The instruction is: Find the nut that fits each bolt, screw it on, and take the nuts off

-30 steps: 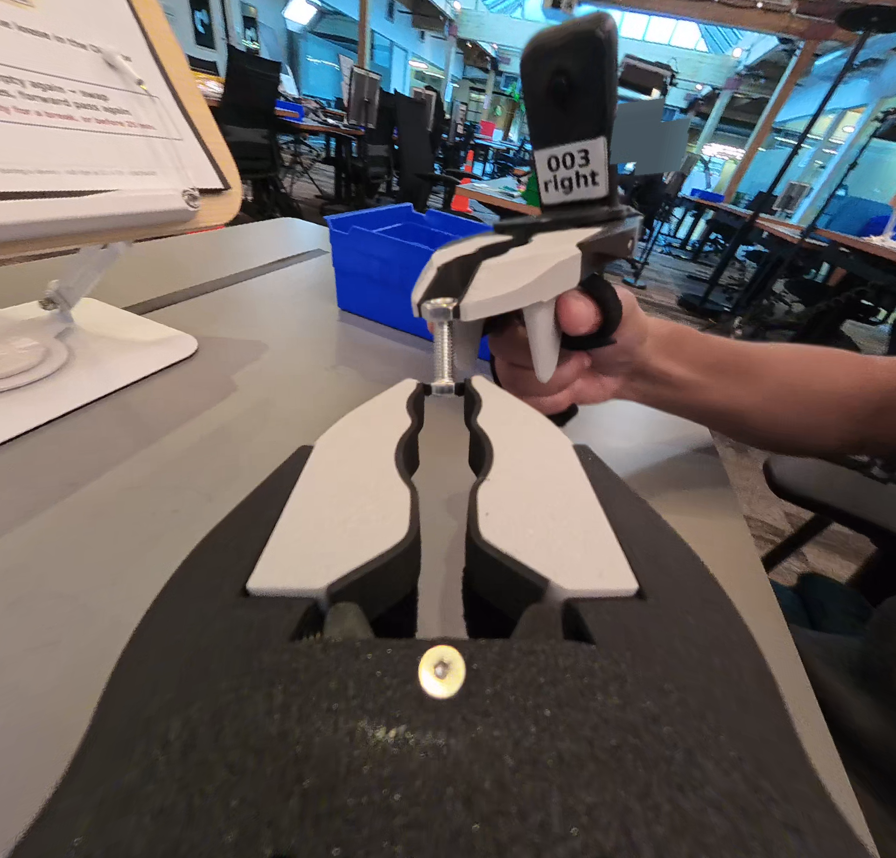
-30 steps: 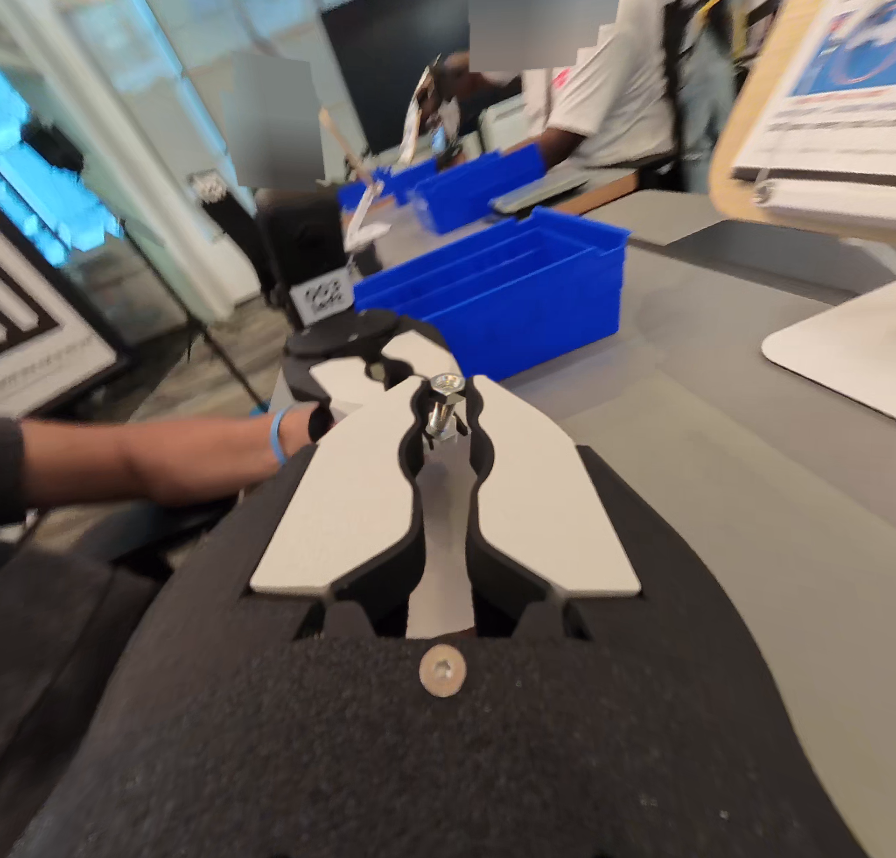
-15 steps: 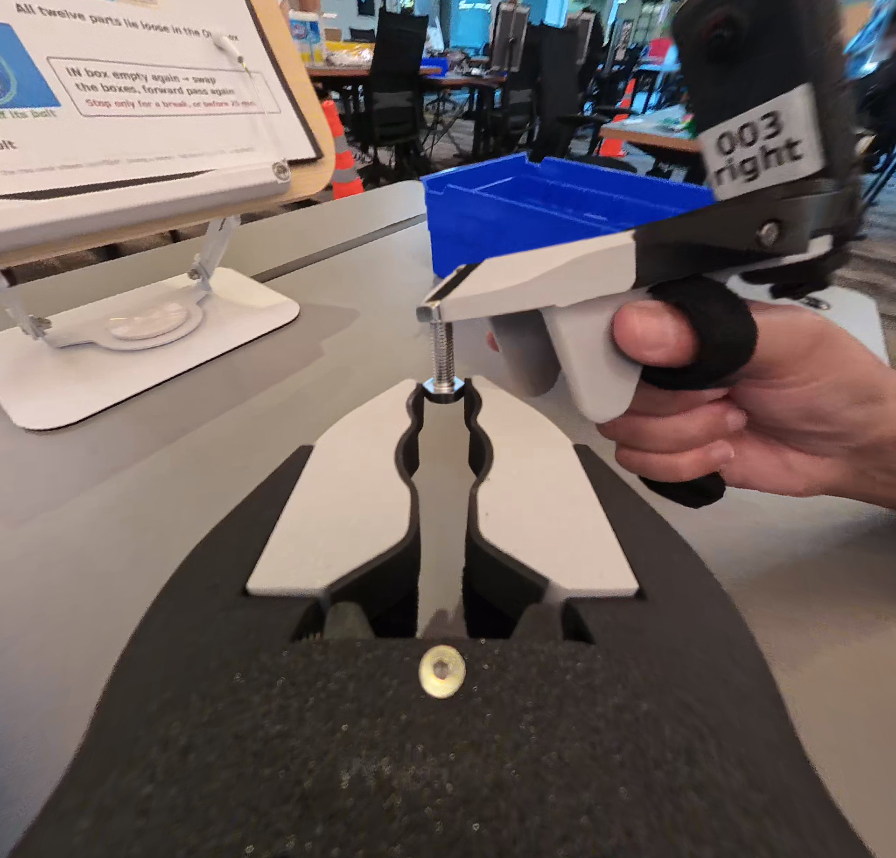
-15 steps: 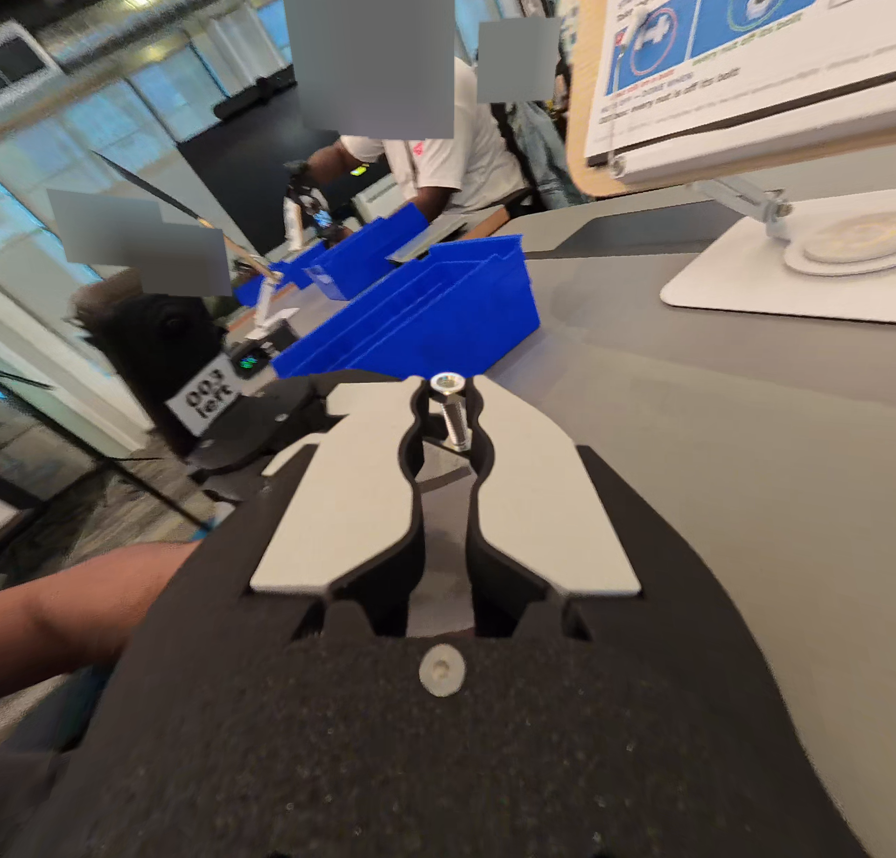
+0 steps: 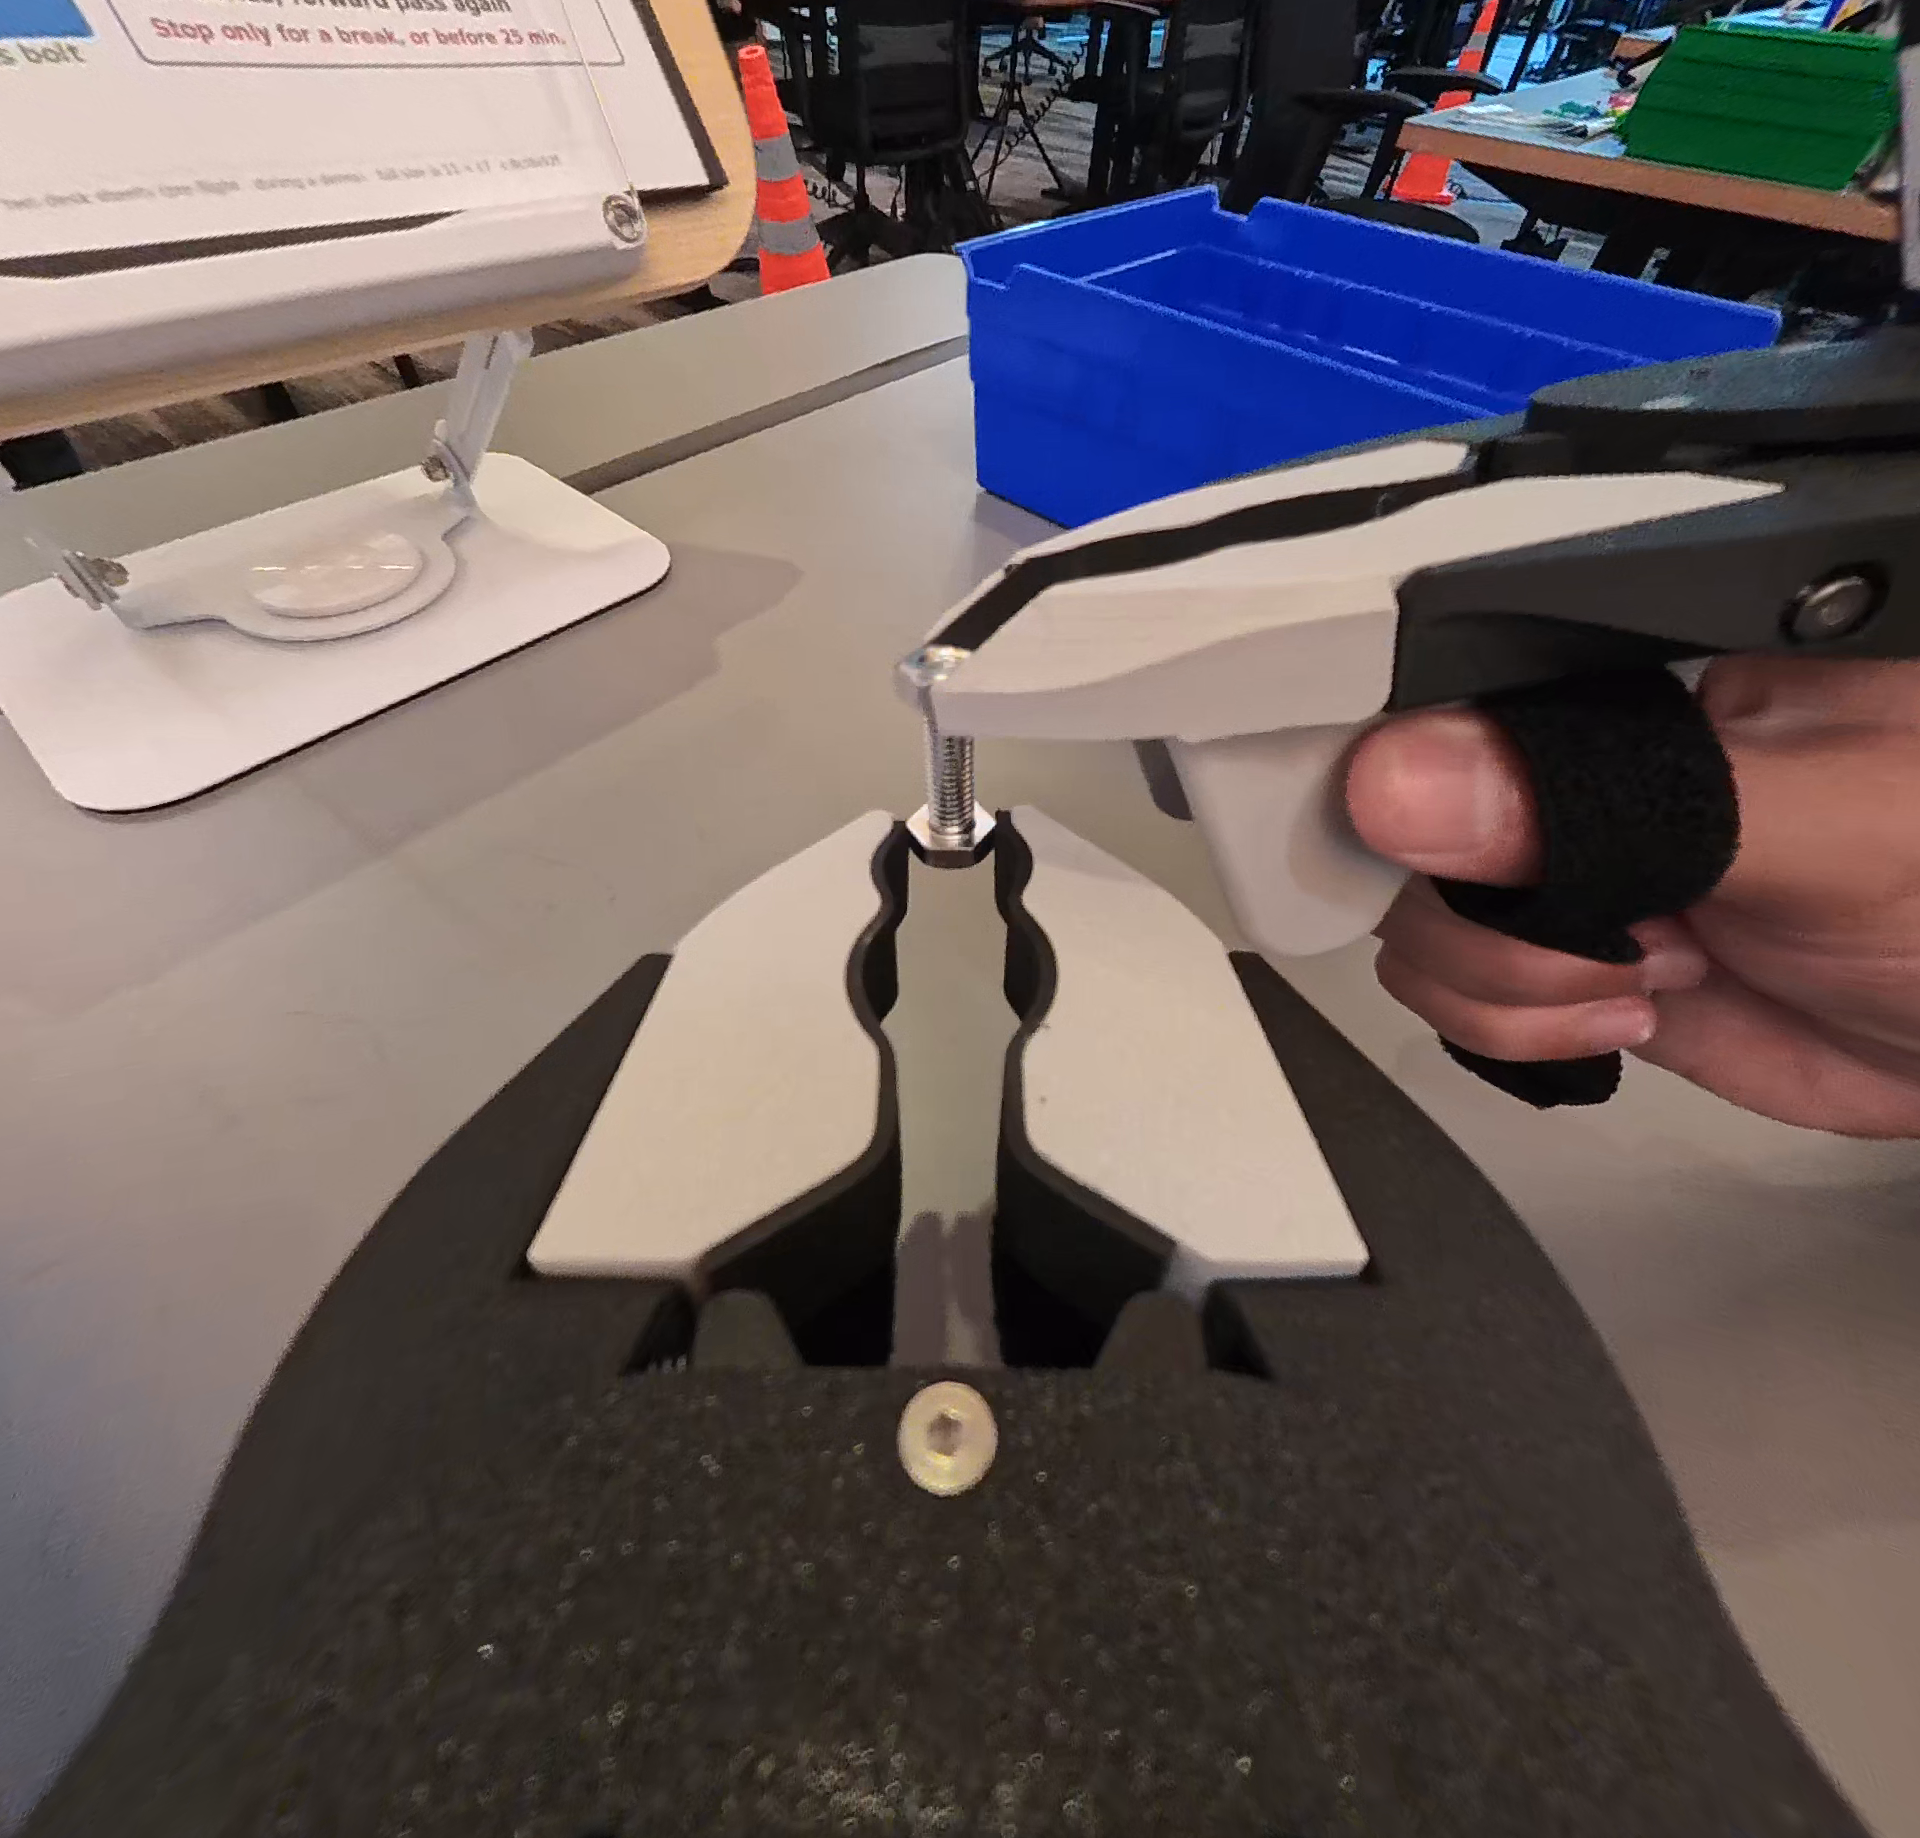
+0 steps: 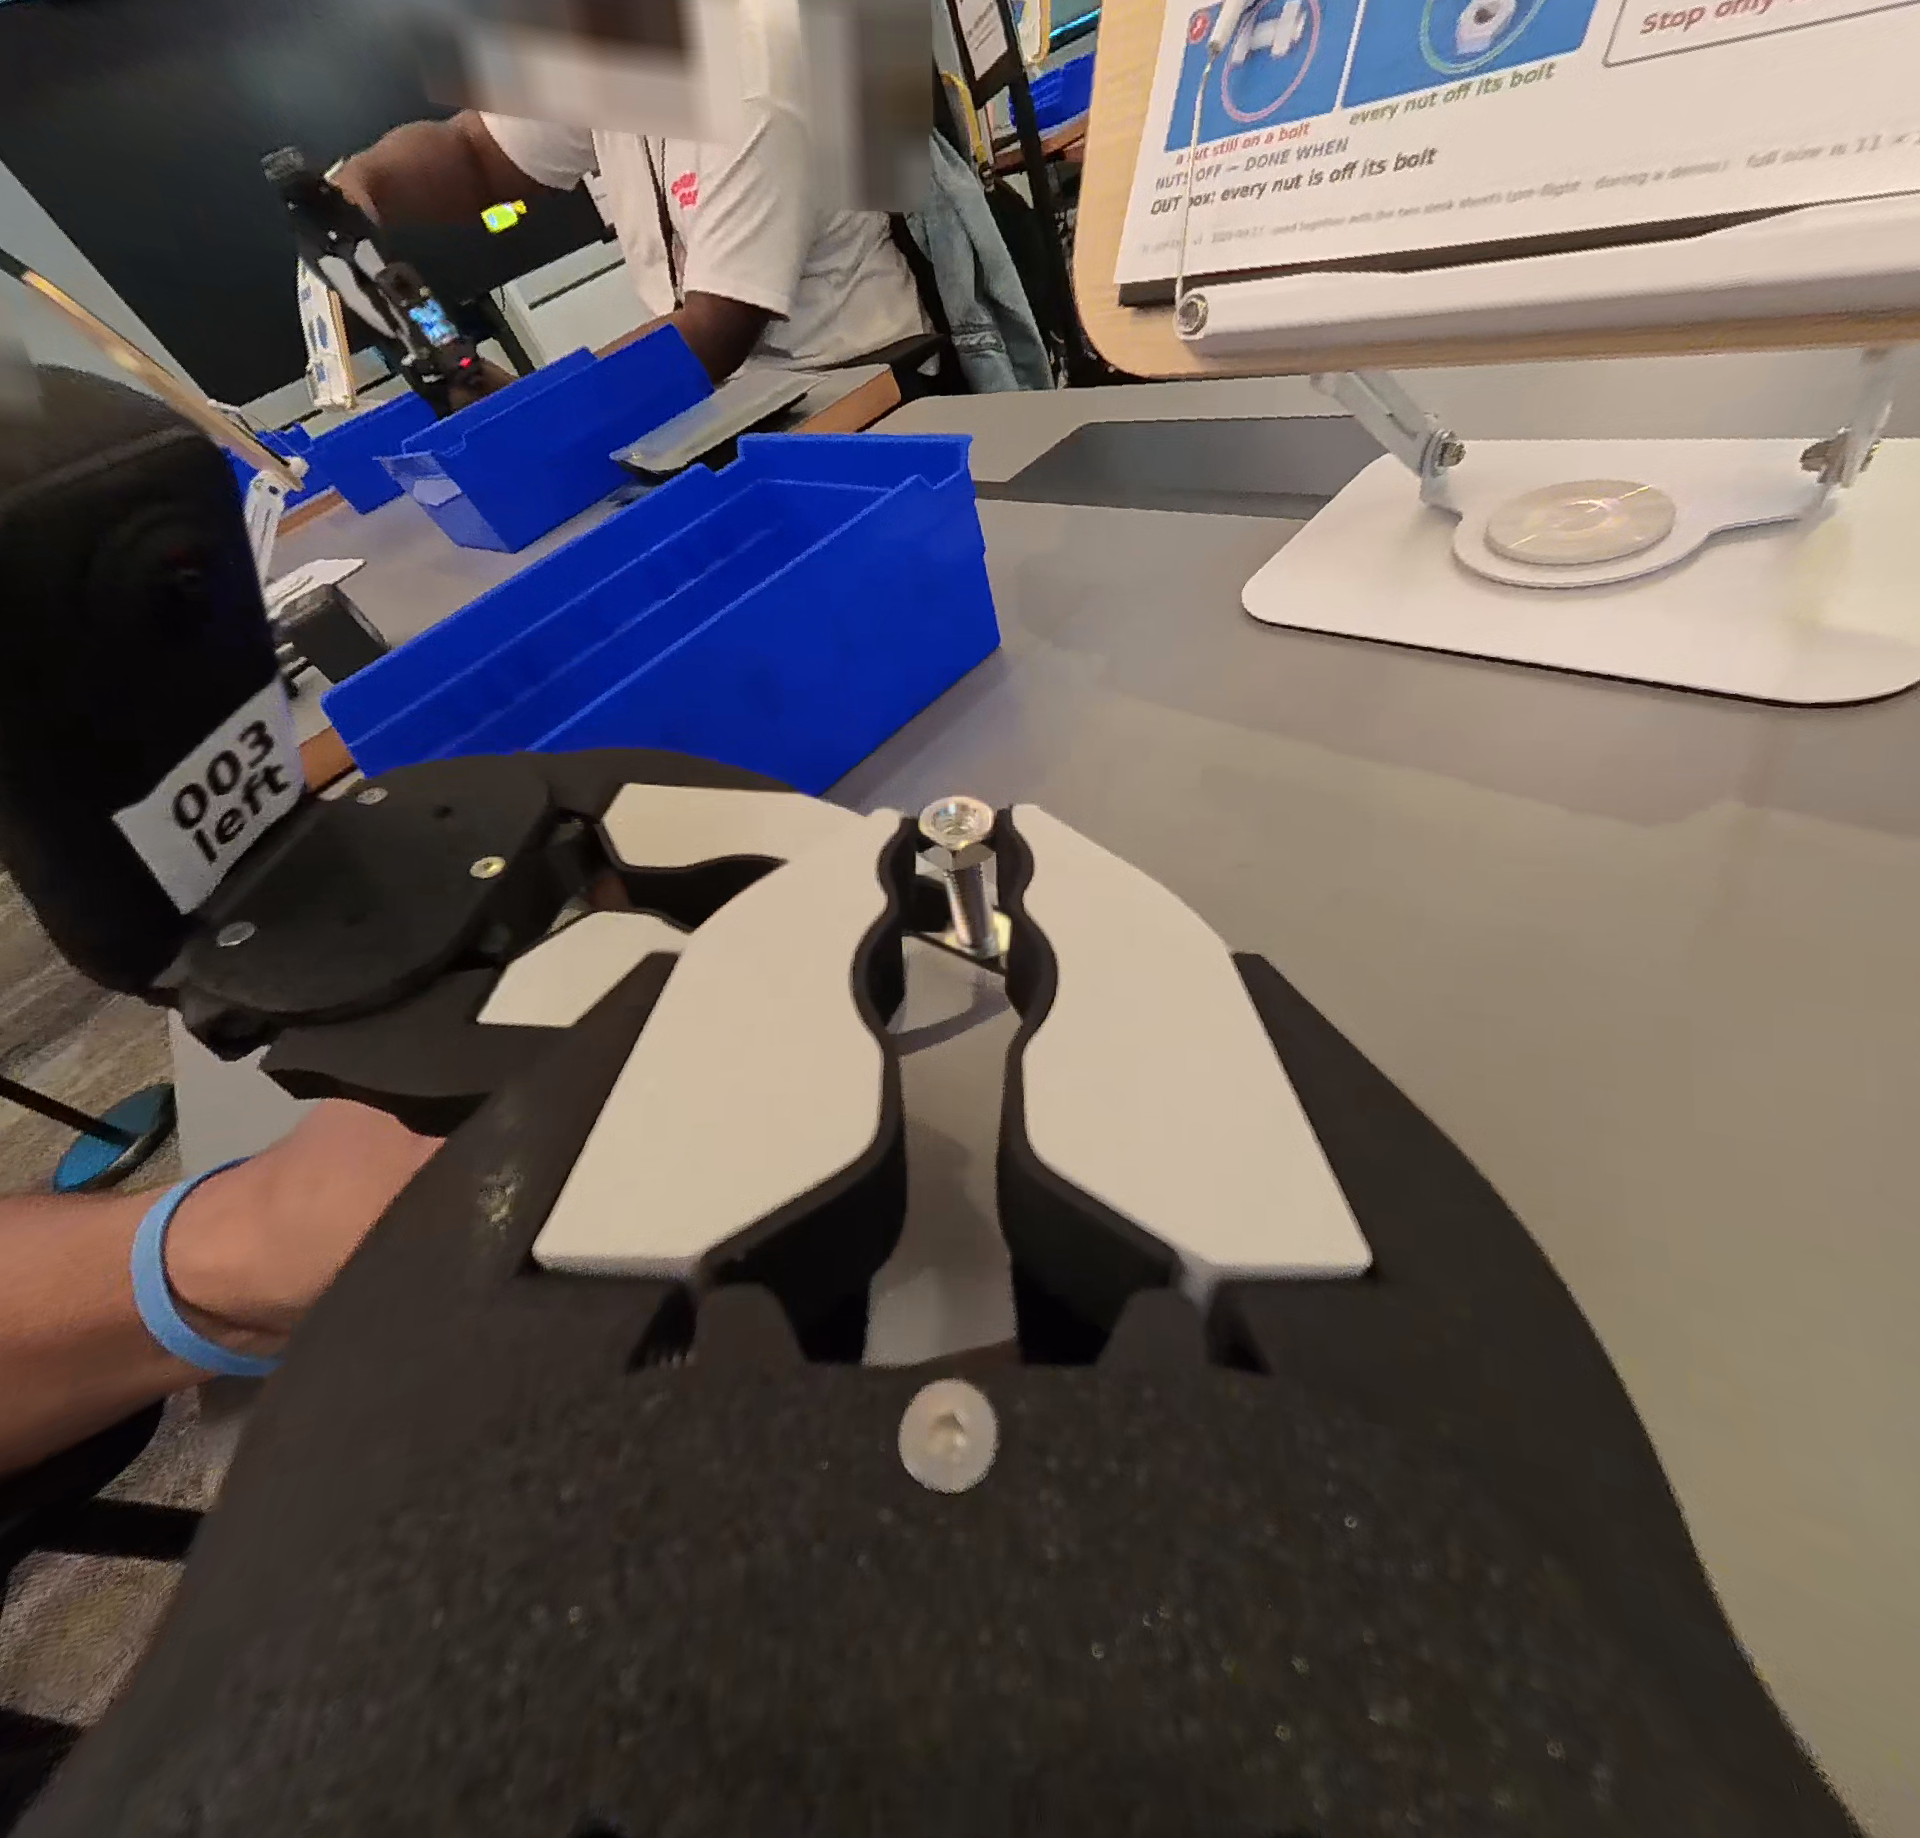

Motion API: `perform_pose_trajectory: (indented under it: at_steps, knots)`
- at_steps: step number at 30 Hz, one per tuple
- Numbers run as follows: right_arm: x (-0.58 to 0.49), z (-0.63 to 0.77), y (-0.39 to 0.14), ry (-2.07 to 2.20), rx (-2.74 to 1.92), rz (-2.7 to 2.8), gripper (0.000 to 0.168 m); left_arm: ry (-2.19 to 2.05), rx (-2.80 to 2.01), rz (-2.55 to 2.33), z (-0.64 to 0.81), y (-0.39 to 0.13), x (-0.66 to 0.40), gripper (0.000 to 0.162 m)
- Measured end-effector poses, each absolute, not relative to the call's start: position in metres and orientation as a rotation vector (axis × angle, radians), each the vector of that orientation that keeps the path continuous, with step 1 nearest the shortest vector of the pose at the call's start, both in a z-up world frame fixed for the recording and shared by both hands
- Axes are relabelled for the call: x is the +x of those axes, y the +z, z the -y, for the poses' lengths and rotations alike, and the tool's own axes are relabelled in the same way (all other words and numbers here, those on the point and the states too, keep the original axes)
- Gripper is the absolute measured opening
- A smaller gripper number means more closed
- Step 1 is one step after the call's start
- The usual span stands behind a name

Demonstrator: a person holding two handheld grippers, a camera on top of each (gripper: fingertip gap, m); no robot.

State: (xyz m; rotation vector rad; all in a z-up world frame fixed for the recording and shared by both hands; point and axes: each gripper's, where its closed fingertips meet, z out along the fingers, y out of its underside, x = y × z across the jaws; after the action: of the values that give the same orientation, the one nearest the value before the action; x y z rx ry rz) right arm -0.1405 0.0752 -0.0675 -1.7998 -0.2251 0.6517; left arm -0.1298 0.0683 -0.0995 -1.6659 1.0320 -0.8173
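Note:
In the left wrist view my left gripper point(image 5: 948, 838) is shut on a silver hex nut point(image 5: 948, 841) at its fingertips. A threaded silver bolt point(image 5: 943, 749) stands upright out of the nut, above the table. My right gripper point(image 5: 935, 661) comes in from the right, level, and is shut on the bolt's head. In the right wrist view the right gripper point(image 6: 956, 827) pinches the bolt head point(image 6: 956, 820); the shank point(image 6: 968, 905) runs down into the nut point(image 6: 982, 931), held by the left gripper point(image 6: 727, 822) below.
A blue bin point(image 5: 1299, 365) stands on the grey table point(image 5: 312, 957) behind the grippers; it also shows in the right wrist view point(image 6: 727, 625). An instruction board on a white stand point(image 5: 312, 604) is at the left. People work at other tables beyond. The grippers are tip to tip, or close to it.
The right gripper has swung from steeply tilted to level around the bolt, its hand moving right. The left gripper has kept hold of the nut while its view panned. More thread shows between head and nut.

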Motion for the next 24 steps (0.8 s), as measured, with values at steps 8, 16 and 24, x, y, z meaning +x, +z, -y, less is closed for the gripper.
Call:
perform_pose_trajectory:
  at_steps: [8,16,24]
  knots:
    - [-0.147,-0.068,-0.060,0.708,-1.747,0.290,0.021,-0.873,-1.681,-0.993,-0.079,-0.098,-0.137,0.015]
    - [-0.116,-0.069,-0.046,0.760,-1.664,0.370,0.023,-0.983,-1.613,-1.069,-0.073,-0.096,-0.141,0.015]
    - [-0.100,-0.058,-0.113,0.564,-1.802,0.445,0.024,-1.002,-1.606,-0.872,-0.102,-0.080,-0.178,0.015]
